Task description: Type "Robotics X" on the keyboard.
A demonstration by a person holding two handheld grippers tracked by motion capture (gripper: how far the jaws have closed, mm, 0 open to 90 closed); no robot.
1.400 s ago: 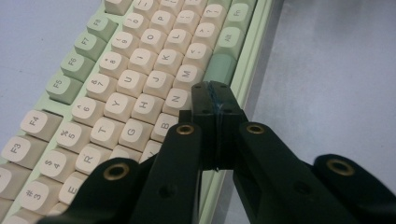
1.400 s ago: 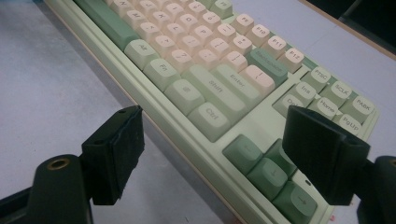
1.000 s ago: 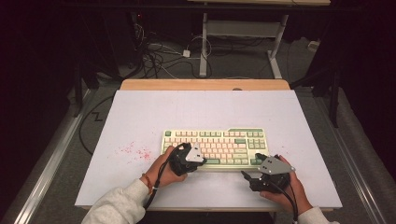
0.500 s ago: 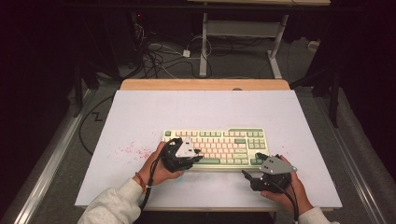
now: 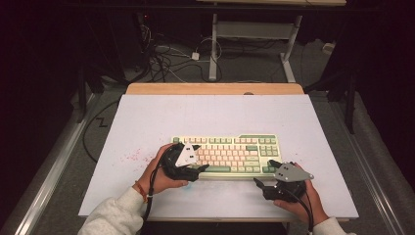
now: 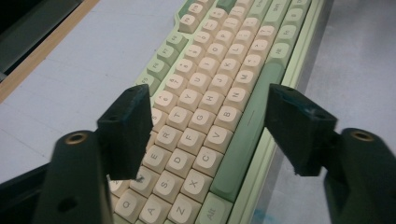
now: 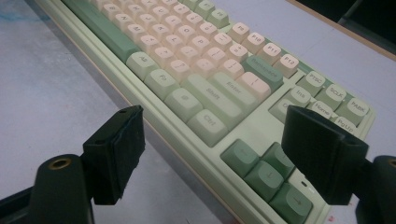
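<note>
Keyboard (image 5: 230, 152): pale green case, cream letter keys with dark legends, sage-green modifier, arrow and space keys. Table (image 5: 210, 115): white surface with a tan wooden far edge; pink speckles (image 5: 131, 157) near left. Both grippers: black jaws, grey top plates. Sleeves: off-white.

Your left gripper (image 5: 195, 169) is covering the keyboard's (image 5: 235, 147) left keys from above. Its far end is running off both gripper views' edges.
</note>
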